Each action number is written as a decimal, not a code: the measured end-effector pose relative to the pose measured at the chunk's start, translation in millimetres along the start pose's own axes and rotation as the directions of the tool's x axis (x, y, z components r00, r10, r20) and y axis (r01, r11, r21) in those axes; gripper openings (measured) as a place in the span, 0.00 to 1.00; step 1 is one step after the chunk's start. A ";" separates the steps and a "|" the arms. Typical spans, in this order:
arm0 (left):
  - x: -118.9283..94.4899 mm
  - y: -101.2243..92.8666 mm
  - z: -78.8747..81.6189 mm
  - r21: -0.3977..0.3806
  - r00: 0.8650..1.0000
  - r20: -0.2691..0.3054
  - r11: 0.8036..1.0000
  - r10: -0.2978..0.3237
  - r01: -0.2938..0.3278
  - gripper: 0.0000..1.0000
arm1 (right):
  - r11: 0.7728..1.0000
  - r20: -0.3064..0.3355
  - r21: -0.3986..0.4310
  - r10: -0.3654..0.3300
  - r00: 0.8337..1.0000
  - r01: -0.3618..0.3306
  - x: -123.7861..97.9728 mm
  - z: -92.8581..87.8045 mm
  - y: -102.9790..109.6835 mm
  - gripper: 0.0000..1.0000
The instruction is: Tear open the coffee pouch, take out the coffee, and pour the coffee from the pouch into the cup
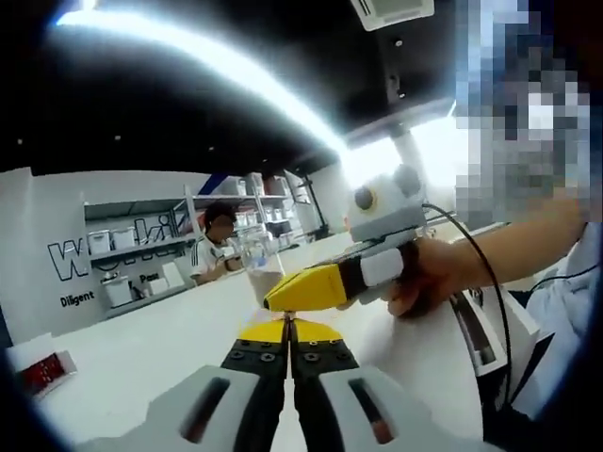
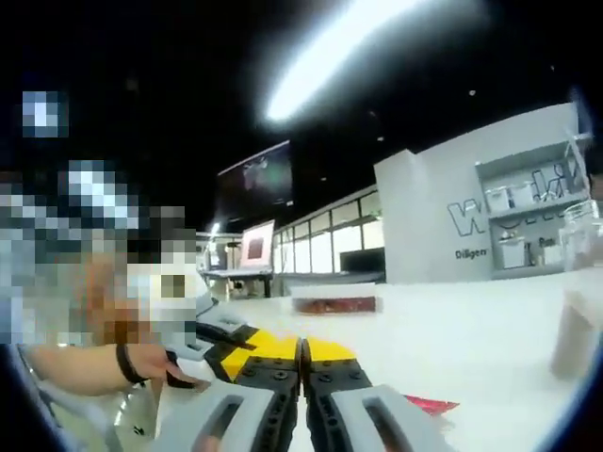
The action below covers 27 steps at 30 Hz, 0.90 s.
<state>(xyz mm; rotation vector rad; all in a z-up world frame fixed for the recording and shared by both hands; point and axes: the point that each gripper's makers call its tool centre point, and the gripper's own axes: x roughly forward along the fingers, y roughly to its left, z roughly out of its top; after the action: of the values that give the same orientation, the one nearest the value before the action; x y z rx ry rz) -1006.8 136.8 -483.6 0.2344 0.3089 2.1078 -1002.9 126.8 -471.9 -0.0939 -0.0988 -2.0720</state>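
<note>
White counter (image 1: 141, 348) runs across both views, glossy & mostly bare where it shows. Left gripper (image 1: 288, 331), seen in left gripper view: yellow-tipped black jaws pressed together, no gap, nothing visible between them. Just past its tips the right gripper (image 1: 283, 297) comes in from the right side, held by a person's hand (image 1: 429, 278); its yellow tips look closed too, pointing toward the left gripper's tips, nearly touching. A black cable hangs from it.

Behind those tips stands the cup (image 1: 264, 281), pale w/ a brownish lower part, on the counter a bit farther off. In right gripper view the cup (image 2: 577, 330) sits at the far right edge, well apart from that view's own jaws. Those jaws, yellow at the ends, are shut flush, nothing seen in them.

Small red scrap (image 2: 429, 406) lies on the counter right beside the right gripper, lower right of its jaws; can't tell if it's the coffee pouch or a torn bit. Another red item (image 1: 42, 372) lies at the counter's left edge in left gripper view, too blurred to ID.

Flat tray-like box (image 2: 334, 299) w/ a dark red-brown side rests farther back on the counter. A seated person (image 1: 215, 247) is at the far end, shelves (image 1: 127, 247) w/ white boxes behind.
</note>
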 end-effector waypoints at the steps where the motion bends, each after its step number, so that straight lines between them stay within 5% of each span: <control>1: -1.1 -2.6 -0.2 -0.003 1.000 -0.003 1.000 0.001 -0.001 0.03 | 1.000 -0.004 0.004 -0.009 1.000 0.009 0.1 -0.5 0.0 0.01; 6: 0.8 -7.2 -4.1 -0.018 1.000 -0.031 1.000 0.003 -0.004 0.02 | 0.997 -0.040 -0.006 -0.081 0.996 0.081 -0.6 -7.0 -7.5 0.01; 21: 4.3 -6.0 -12.7 -0.065 0.998 -0.063 0.998 -0.003 -0.001 0.02 | 0.991 -0.080 -0.017 -0.130 0.988 0.129 -0.3 -14.1 -14.7 0.00; 27: 1.4 -10.8 -9.0 -0.078 0.999 -0.048 0.997 -0.017 0.013 0.02 | 0.985 -0.054 0.005 -0.173 0.983 0.174 -5.5 -9.7 -27.2 0.00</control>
<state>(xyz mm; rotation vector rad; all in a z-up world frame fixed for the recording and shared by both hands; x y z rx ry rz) -1001.4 142.4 -495.4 0.1345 0.2564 2.1086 -1024.4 143.6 -483.0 -0.0246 -0.0868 -2.2462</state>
